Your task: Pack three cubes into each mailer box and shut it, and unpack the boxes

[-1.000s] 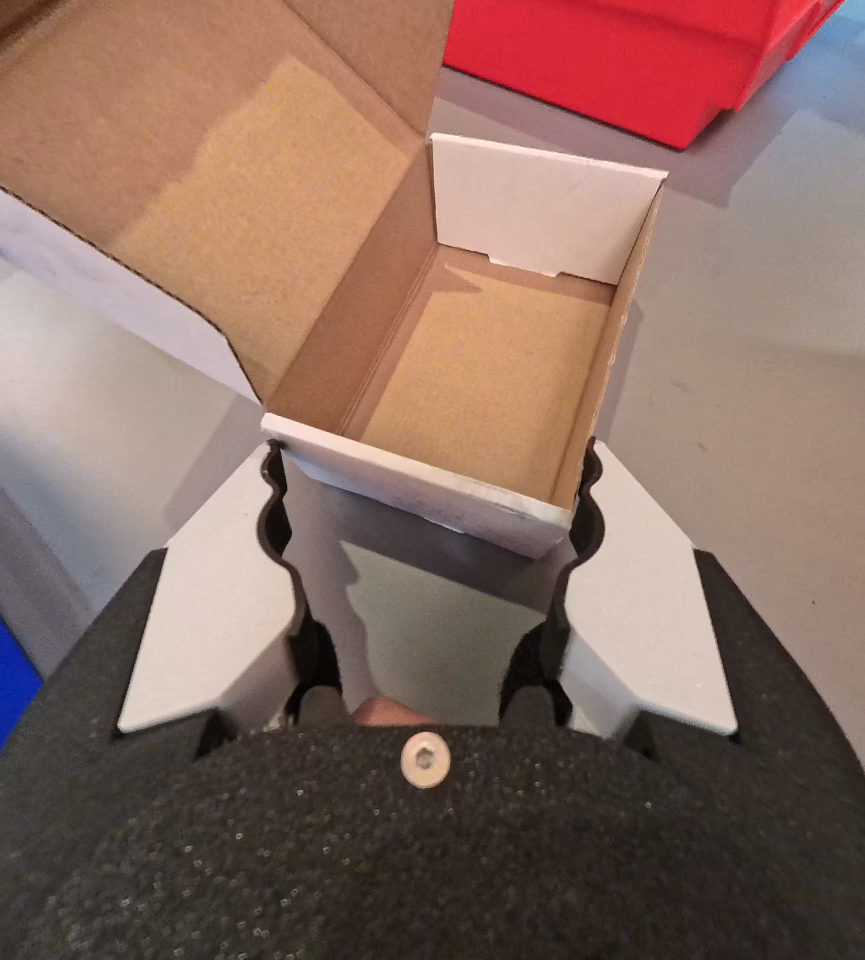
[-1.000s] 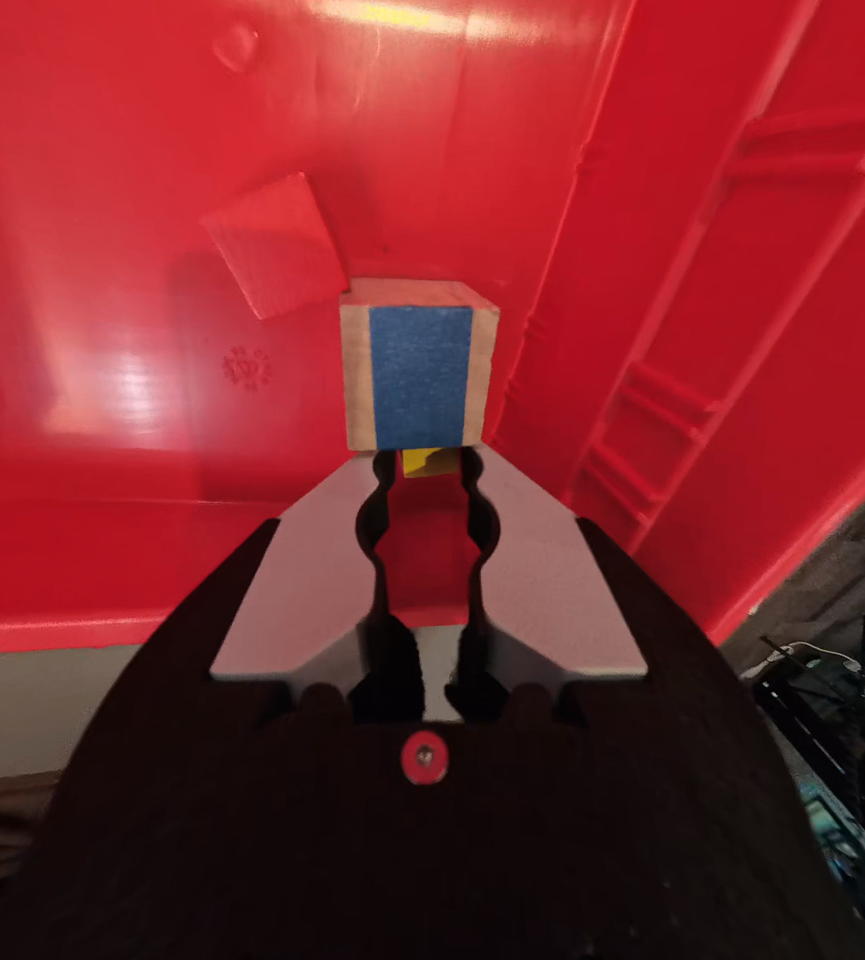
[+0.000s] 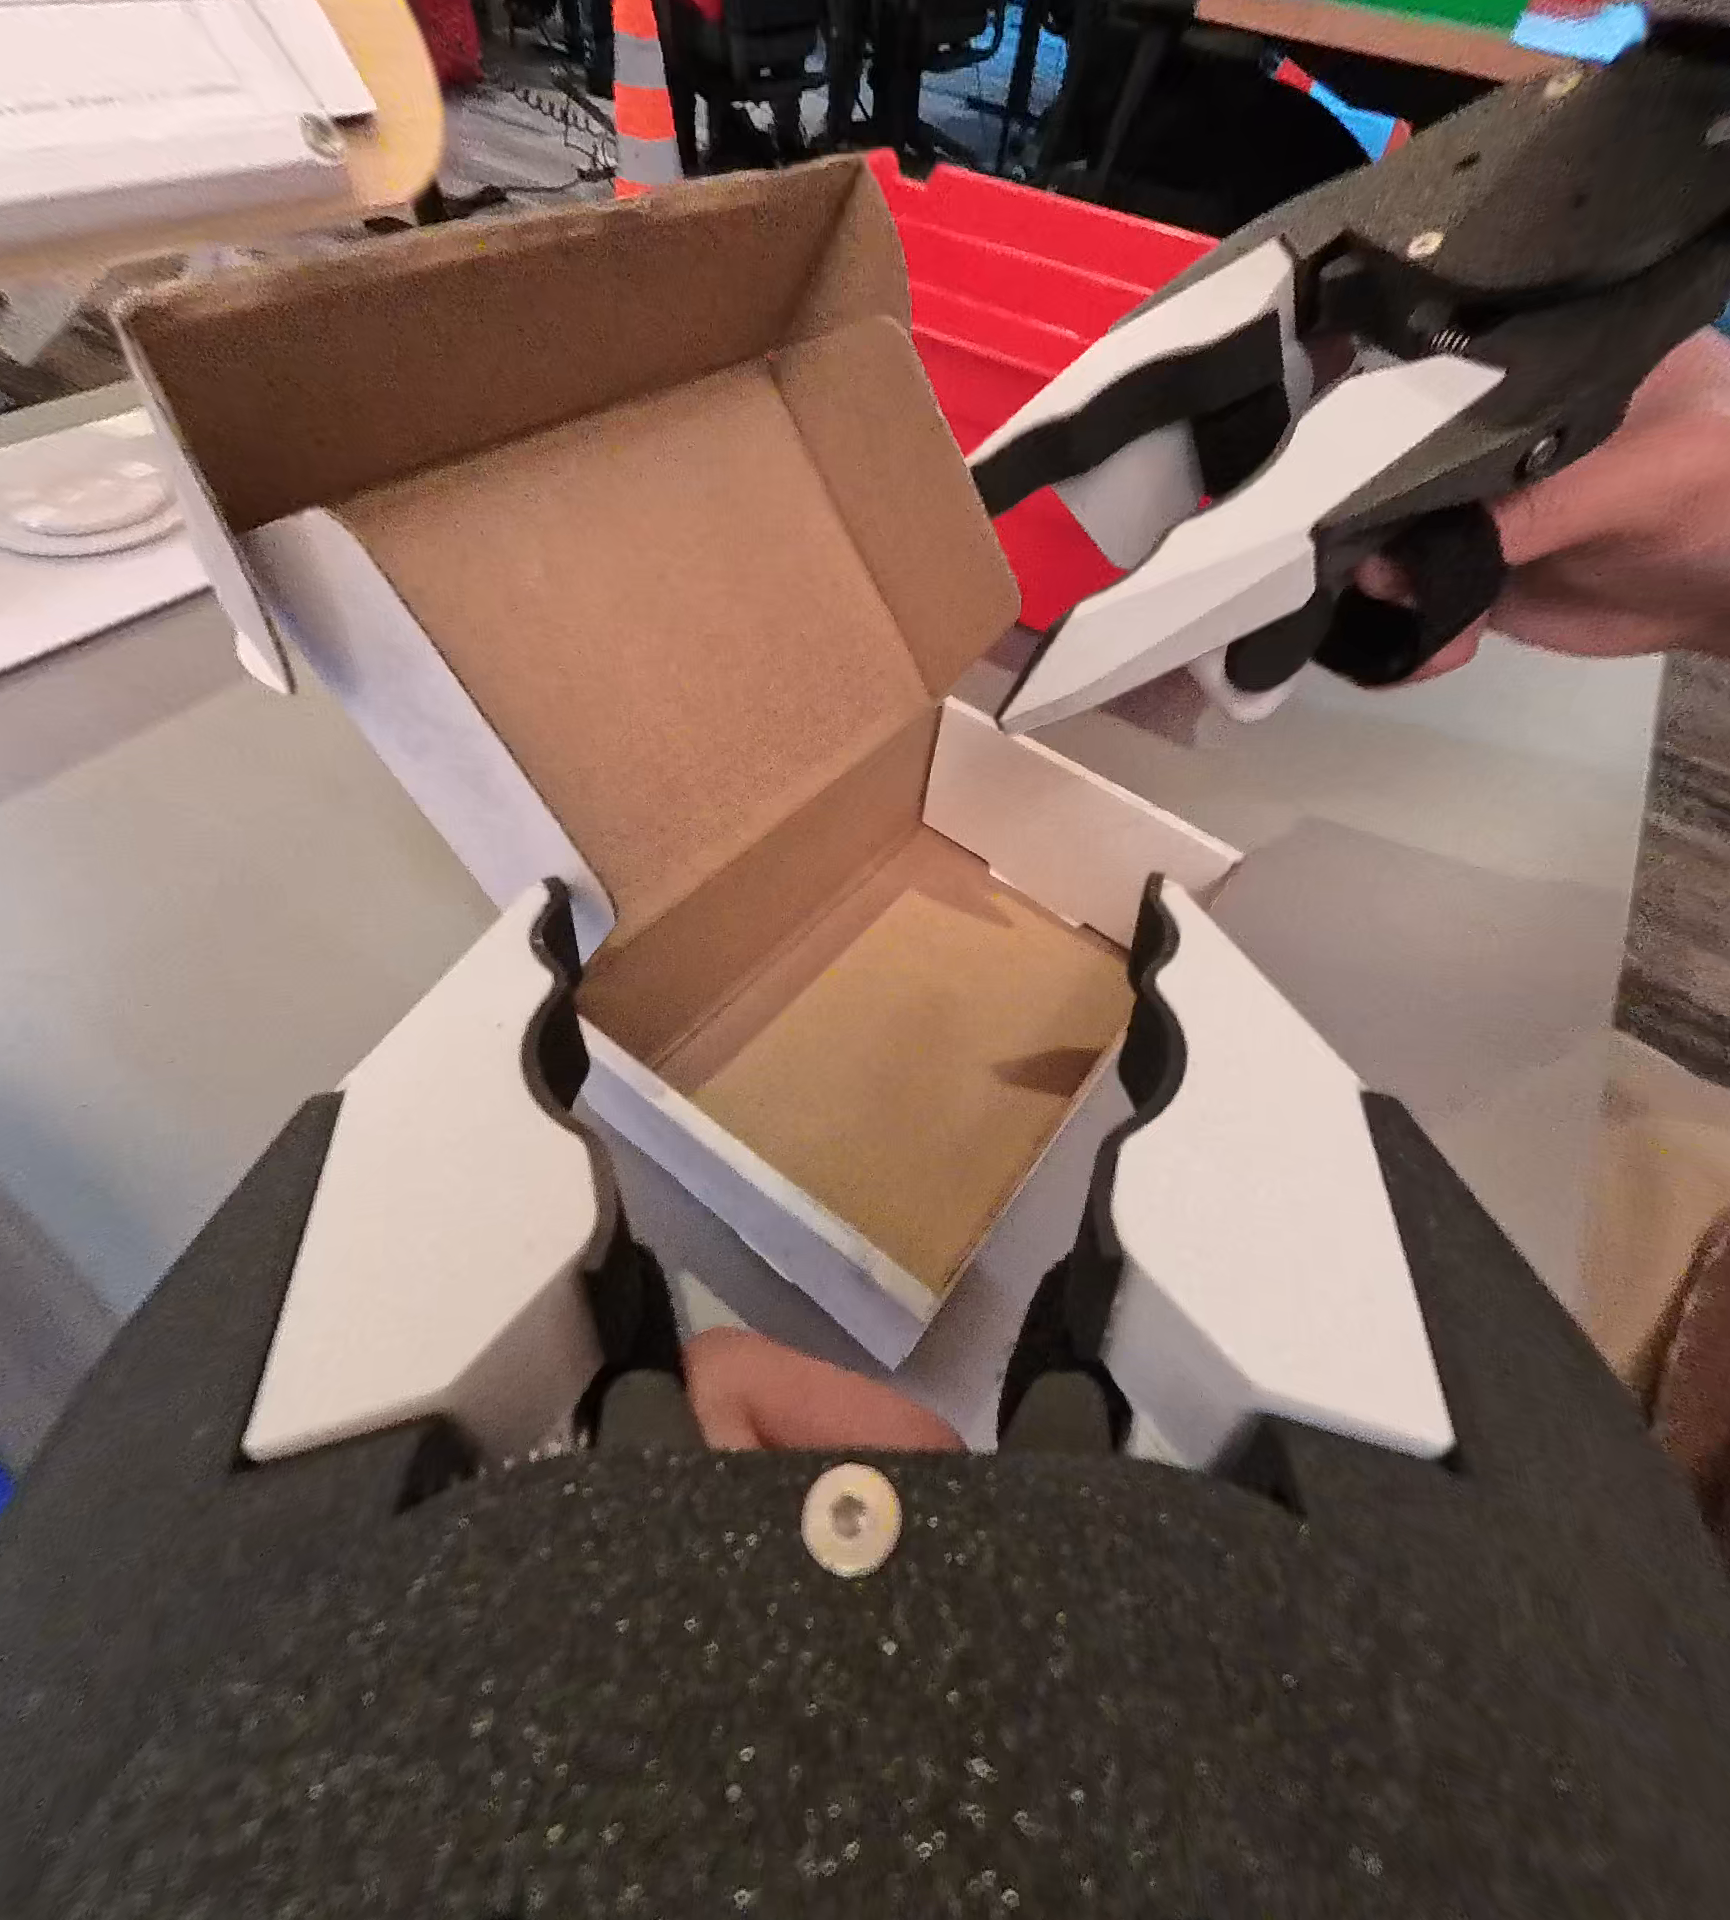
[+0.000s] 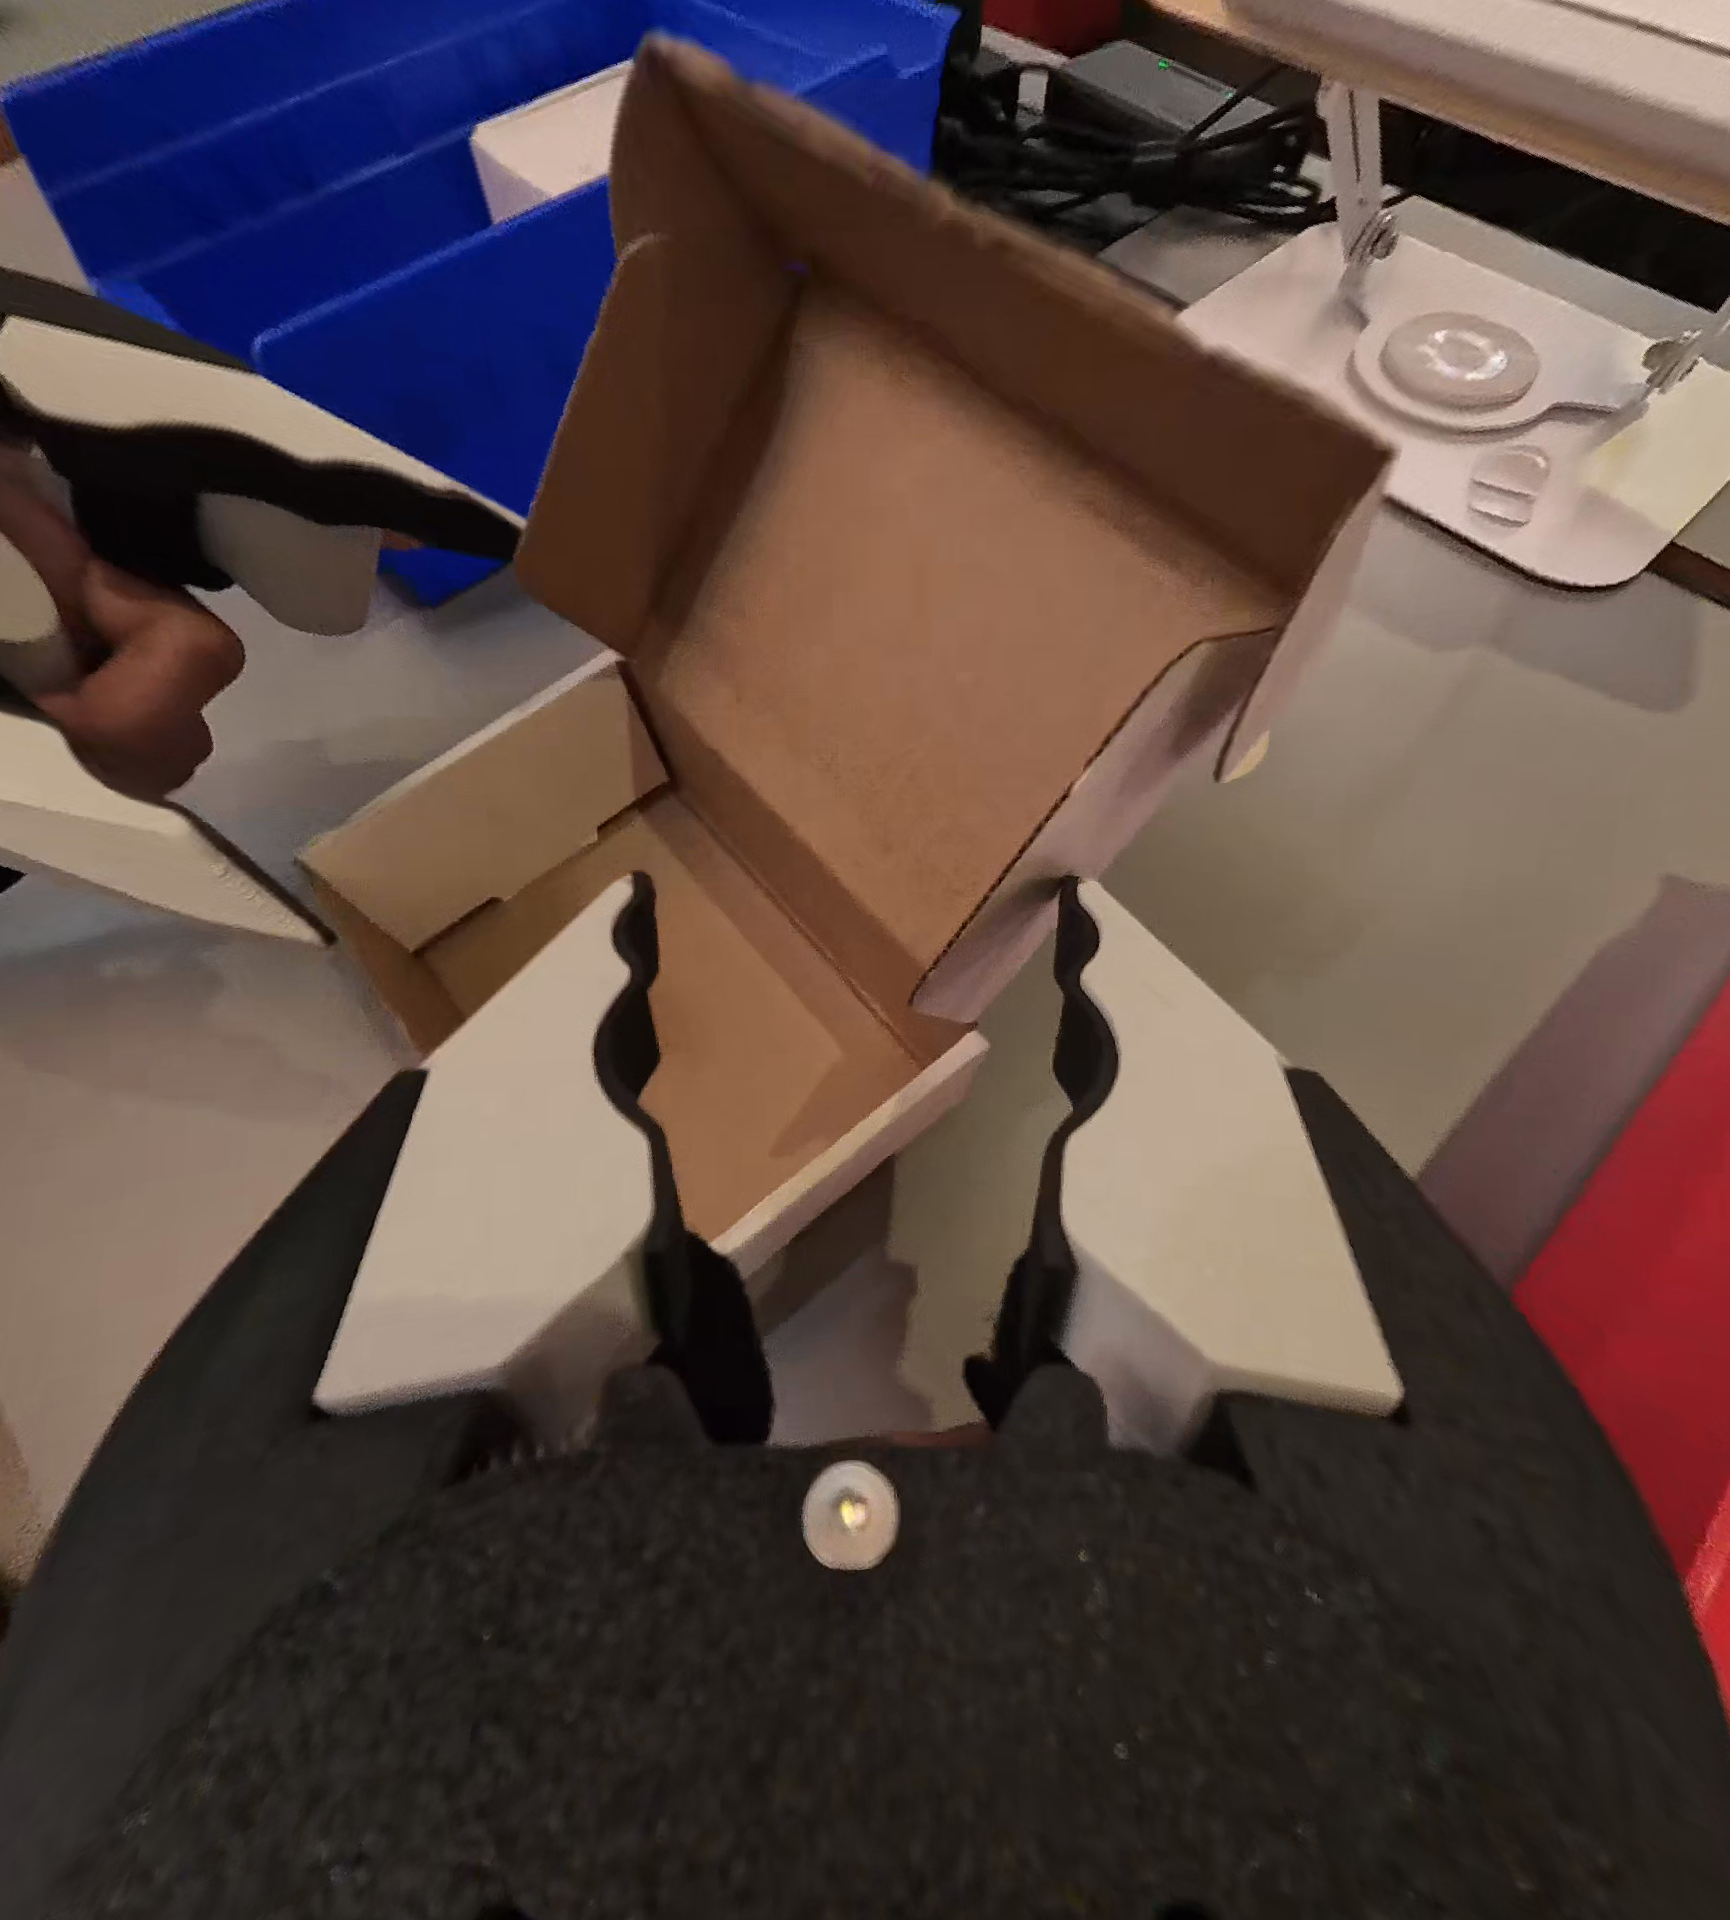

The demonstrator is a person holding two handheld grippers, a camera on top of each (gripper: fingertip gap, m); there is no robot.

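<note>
- Your right gripper (image 4: 850,1039) now looks down at the open mailer box (image 4: 736,1039) with its fingers (image 4: 518,1143) spread wide and nothing between them. A second ago they hung inside the red bin (image 3: 1027,312), nearly closed just below a blue-faced cube.
- No cube shows in either view now. The box floor between and just past your fingers looks bare, so I judge this box unpacked, or not yet loaded.
- Your left gripper (image 3: 840,1039) has its fingers (image 3: 445,1195) open too, straddling the near corner of the box (image 3: 892,1091); before, that corner sat just beyond the tips. The box is tilted in this view, and I cannot tell whether it still rests flat on the tabletop (image 3: 113,883).
- The lid (image 3: 632,571) stands up beyond your left fingers, with the right gripper (image 3: 996,592) above the far wall.
- A blue bin (image 4: 404,260) lies beyond the left gripper (image 4: 414,717).
</note>
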